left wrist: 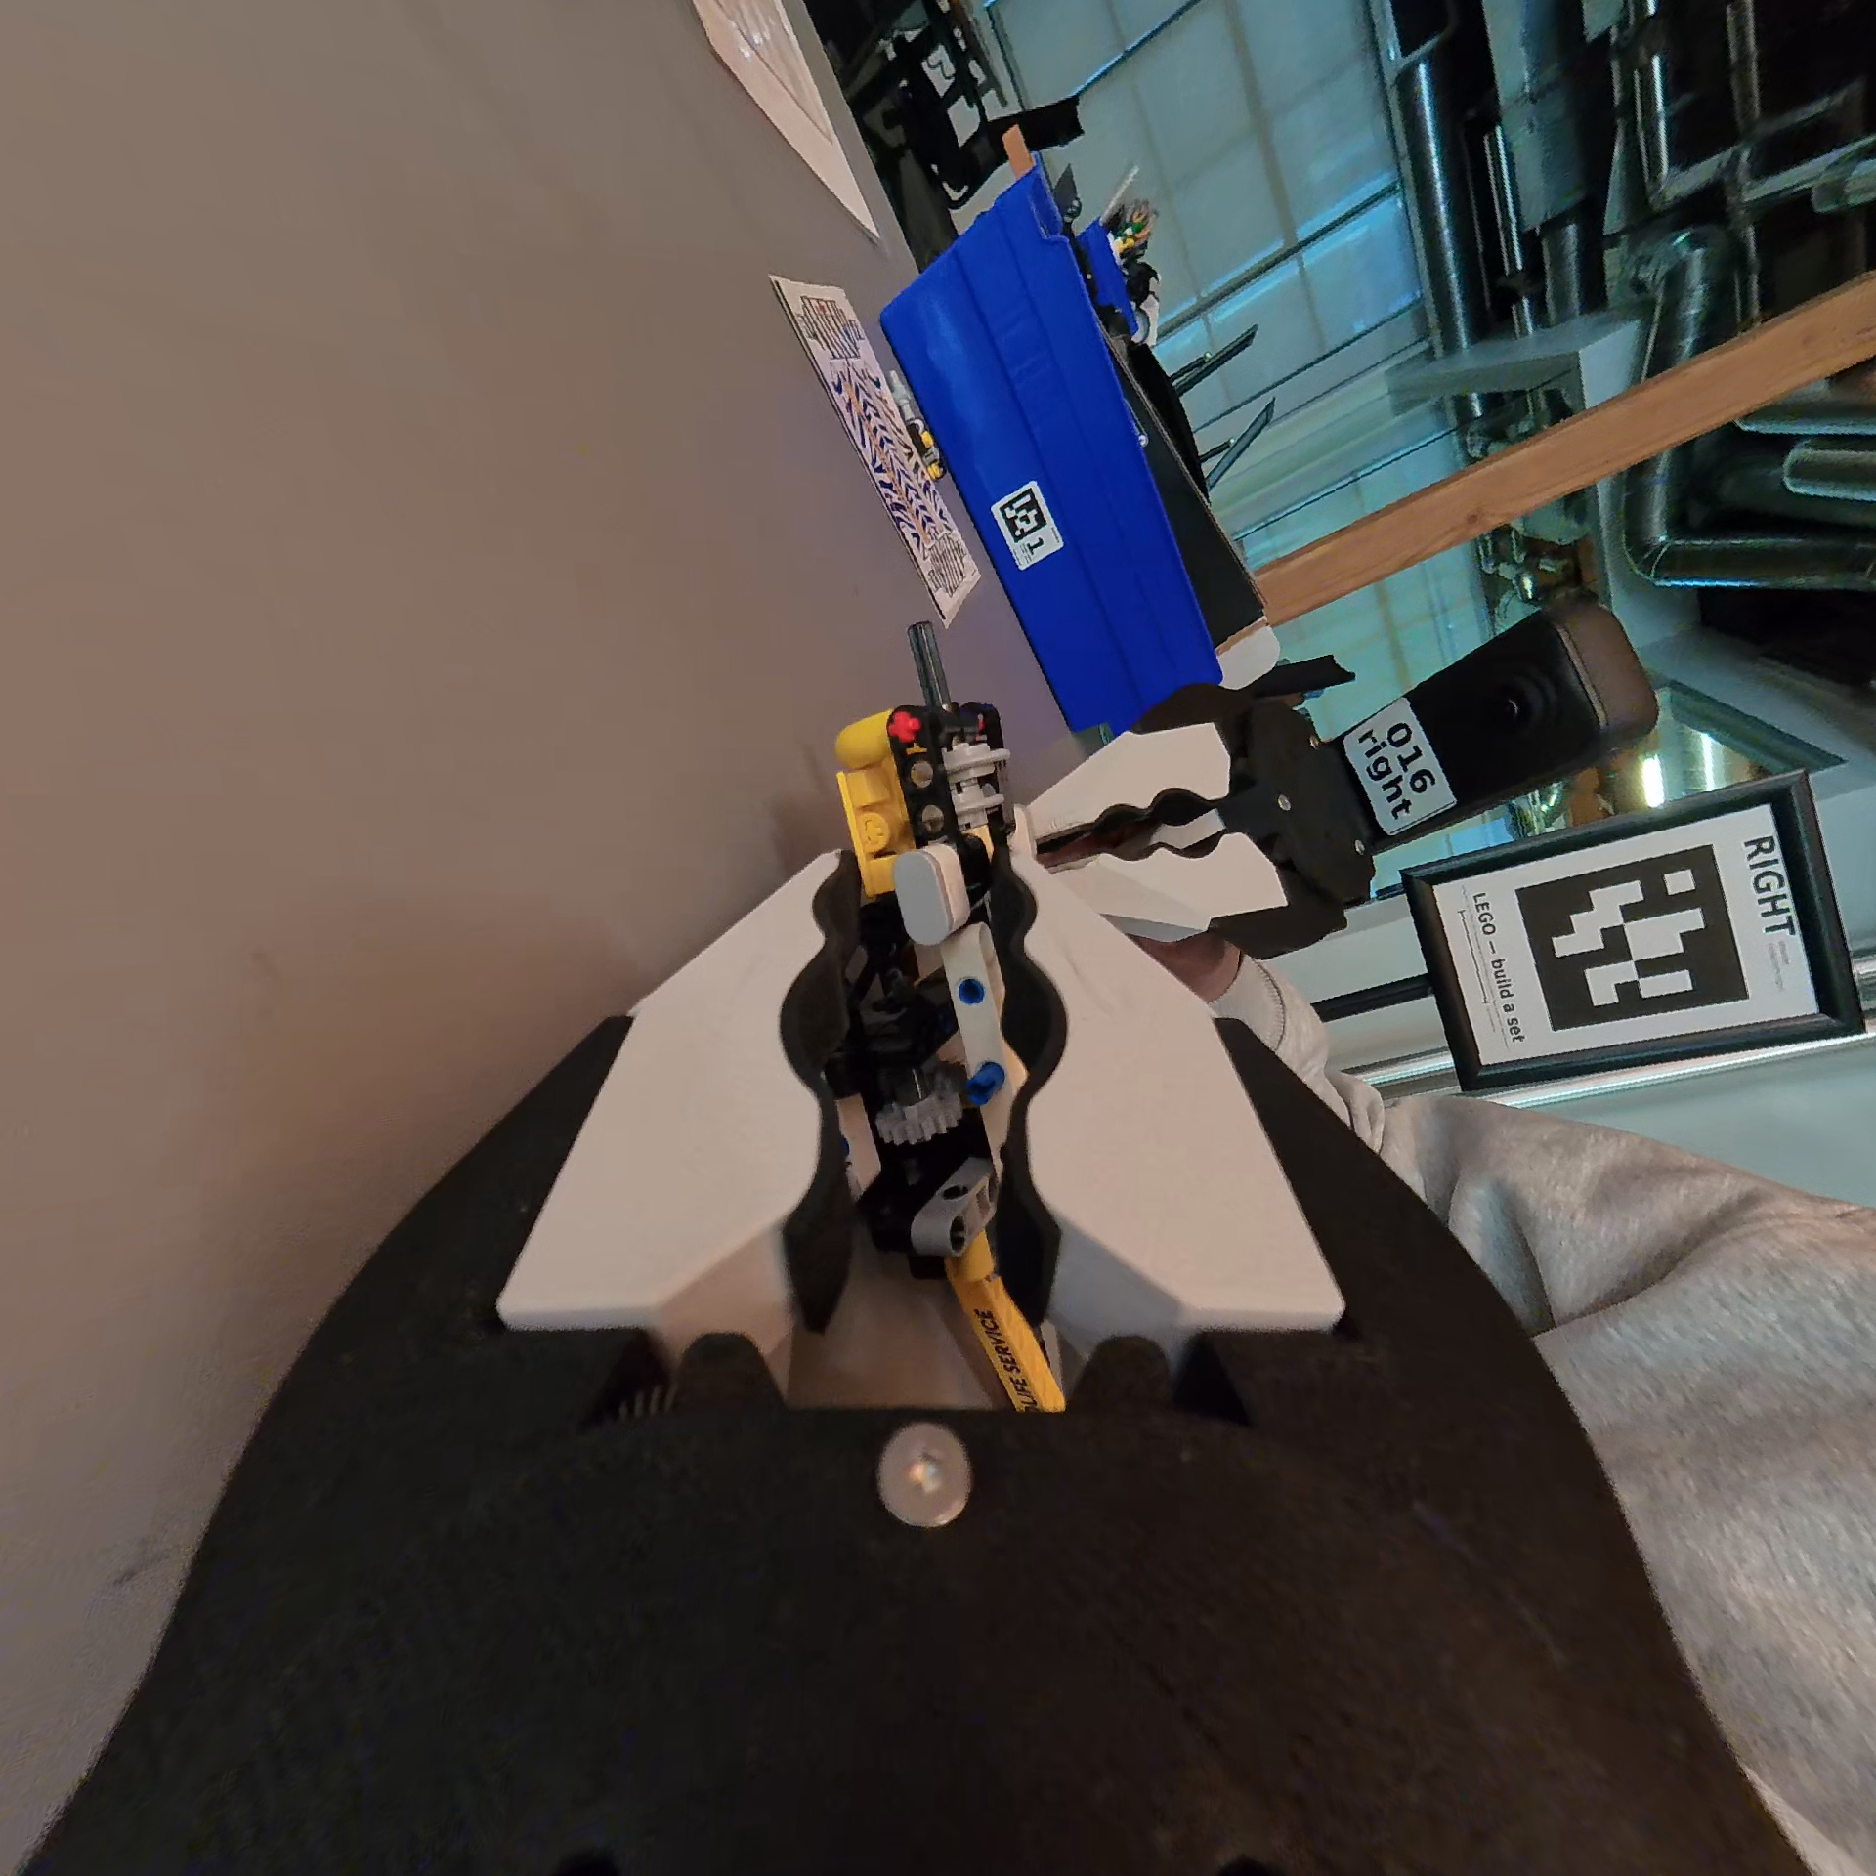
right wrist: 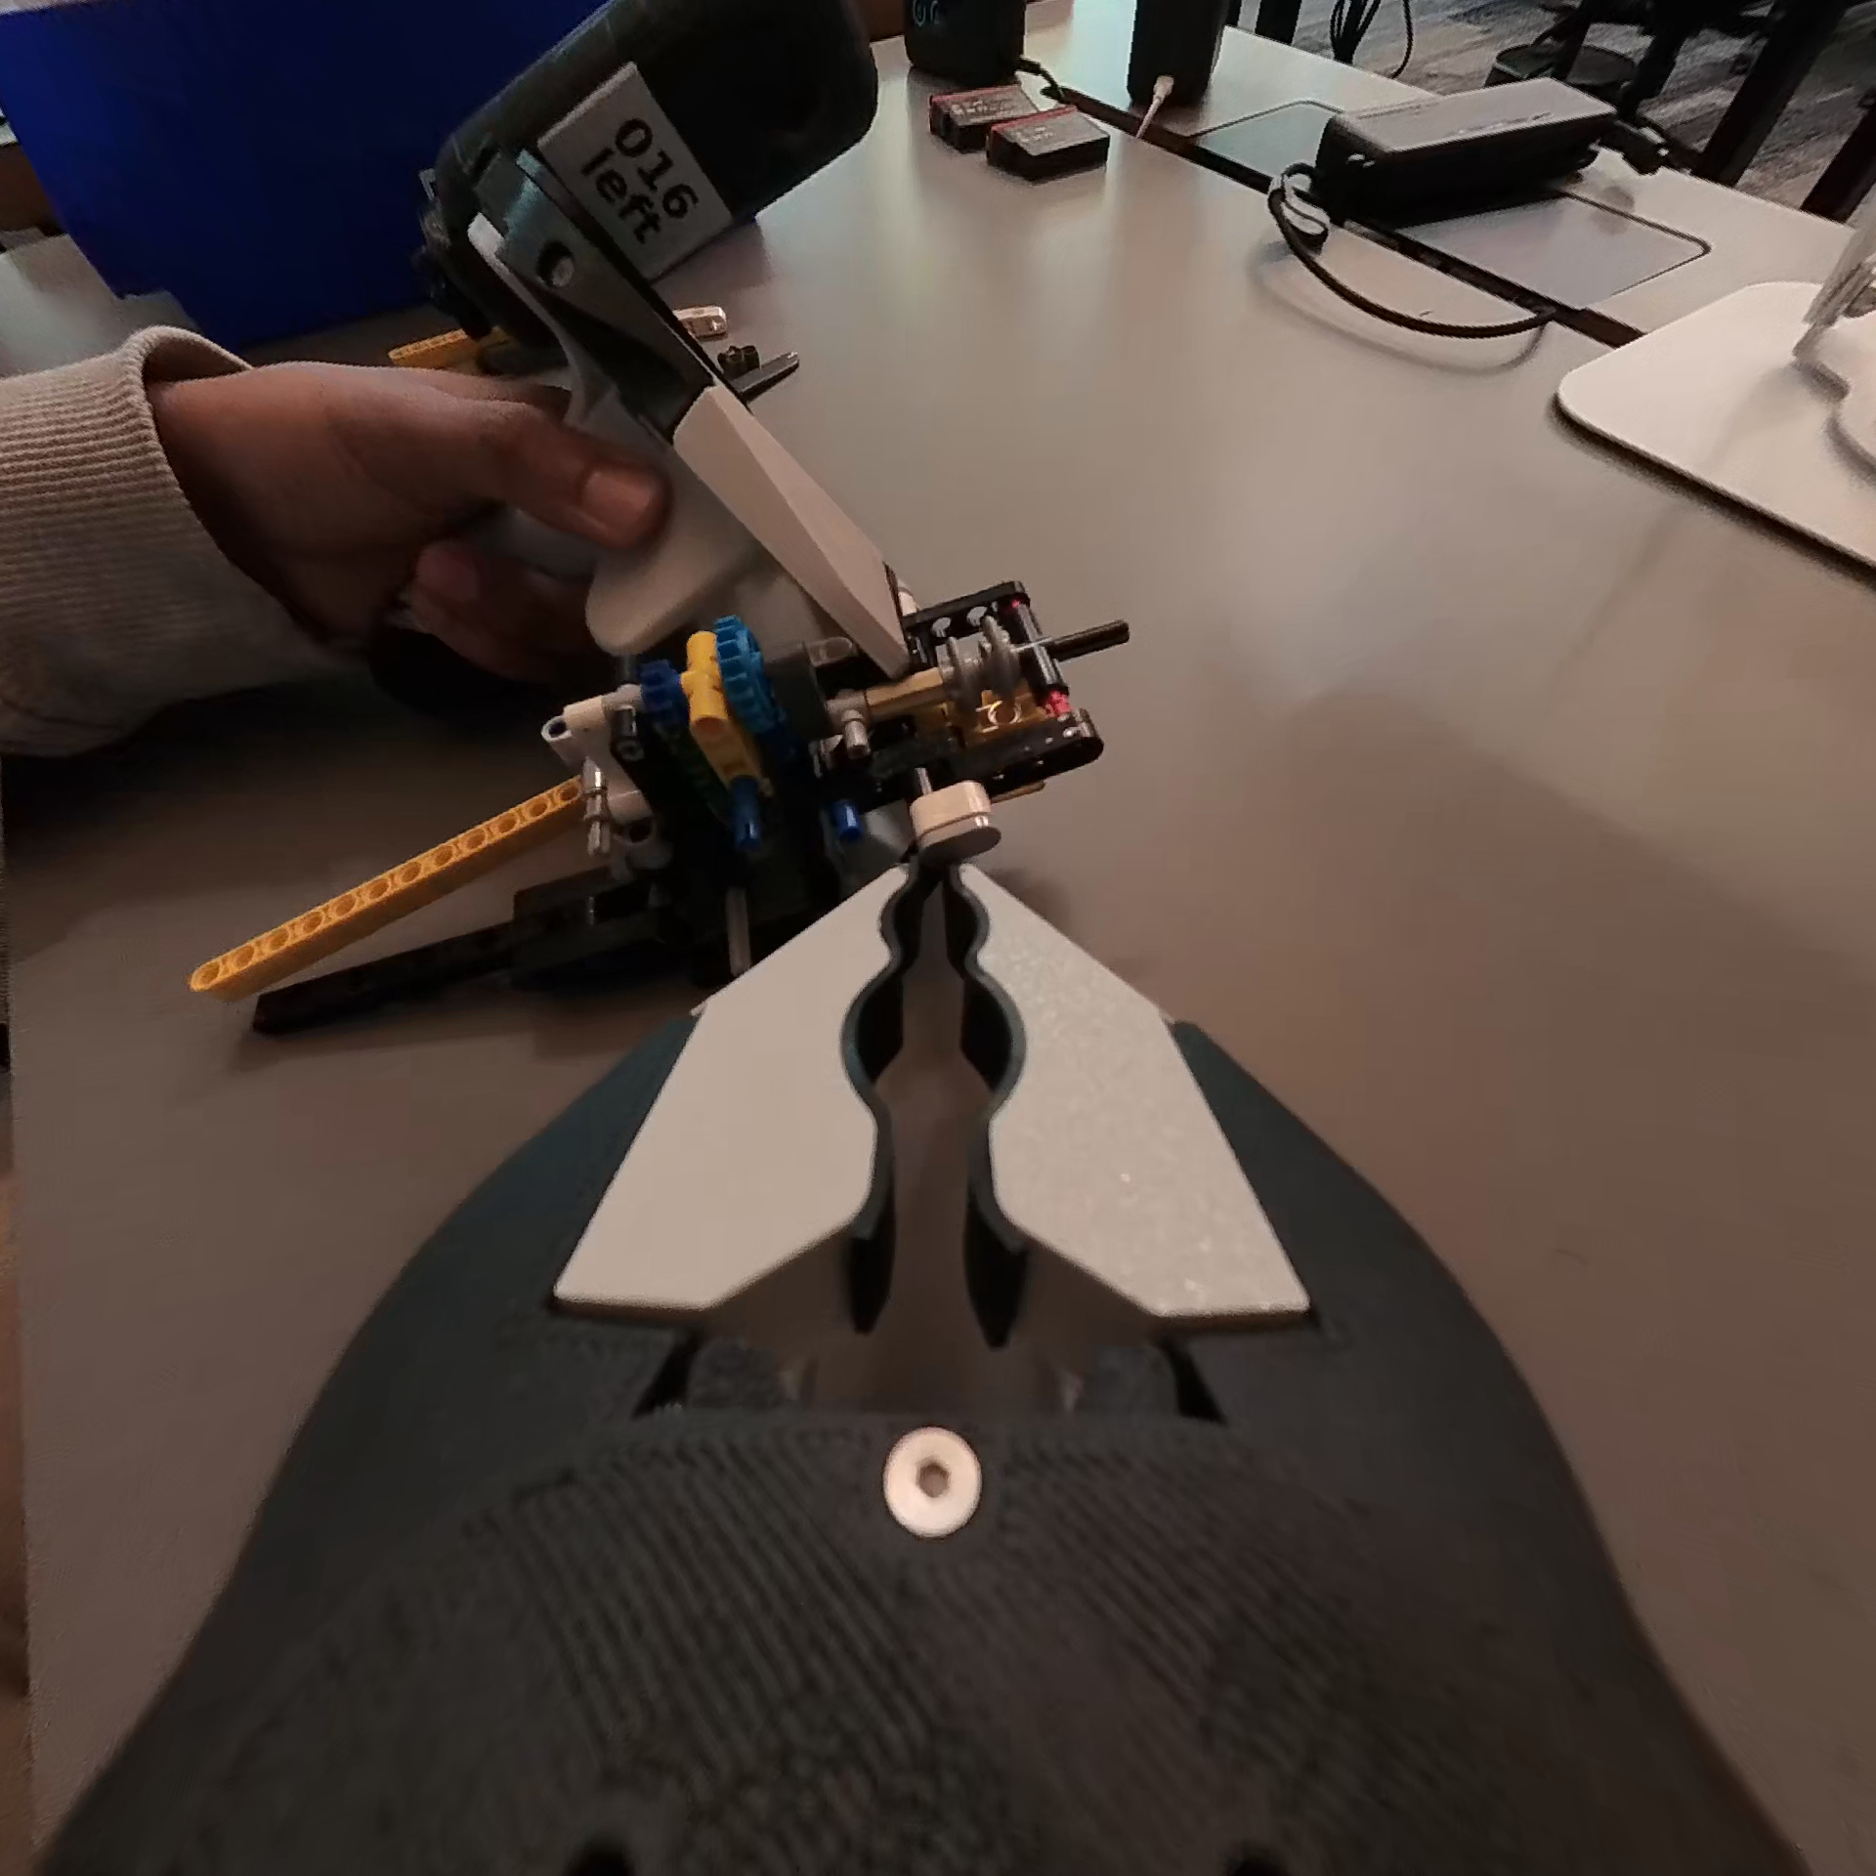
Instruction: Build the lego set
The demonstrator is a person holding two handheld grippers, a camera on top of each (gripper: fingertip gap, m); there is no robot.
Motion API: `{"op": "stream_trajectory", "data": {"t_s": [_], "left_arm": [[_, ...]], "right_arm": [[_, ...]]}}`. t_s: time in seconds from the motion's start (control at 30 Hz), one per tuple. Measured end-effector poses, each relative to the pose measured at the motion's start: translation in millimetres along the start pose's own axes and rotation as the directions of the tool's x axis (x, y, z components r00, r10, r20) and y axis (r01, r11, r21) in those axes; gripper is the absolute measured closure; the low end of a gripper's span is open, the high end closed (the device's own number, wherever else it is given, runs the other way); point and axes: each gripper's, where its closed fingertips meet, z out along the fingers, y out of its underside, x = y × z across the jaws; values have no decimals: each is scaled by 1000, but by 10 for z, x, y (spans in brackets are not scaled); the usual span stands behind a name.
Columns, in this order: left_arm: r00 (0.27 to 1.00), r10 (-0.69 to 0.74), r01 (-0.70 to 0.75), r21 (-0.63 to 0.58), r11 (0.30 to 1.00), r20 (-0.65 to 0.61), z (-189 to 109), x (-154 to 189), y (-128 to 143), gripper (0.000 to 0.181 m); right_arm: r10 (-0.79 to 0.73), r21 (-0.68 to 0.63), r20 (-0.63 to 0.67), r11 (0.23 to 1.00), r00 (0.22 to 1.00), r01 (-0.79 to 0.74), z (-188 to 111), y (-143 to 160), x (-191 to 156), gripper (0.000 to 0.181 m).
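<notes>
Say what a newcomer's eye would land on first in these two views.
First, the half-built LEGO Technic model, black with yellow and blue gears, clamped in the left hand-held gripper just above the grey table. Next, the right hand-held gripper, nearly shut, its tips right at the model's small white round piece. Behind, a bright blue box stands out.
</notes>
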Motion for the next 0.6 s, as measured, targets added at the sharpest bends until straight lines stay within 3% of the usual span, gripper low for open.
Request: {"op": "stream_trajectory", "data": {"t_s": [0.6], "left_arm": [[1000, 0, 0, -5, 1000, 26, 8, -34, 11, 156]], "right_arm": [[-14, -32, -23, 999, 1000, 13, 37, 38, 13, 181]]}}
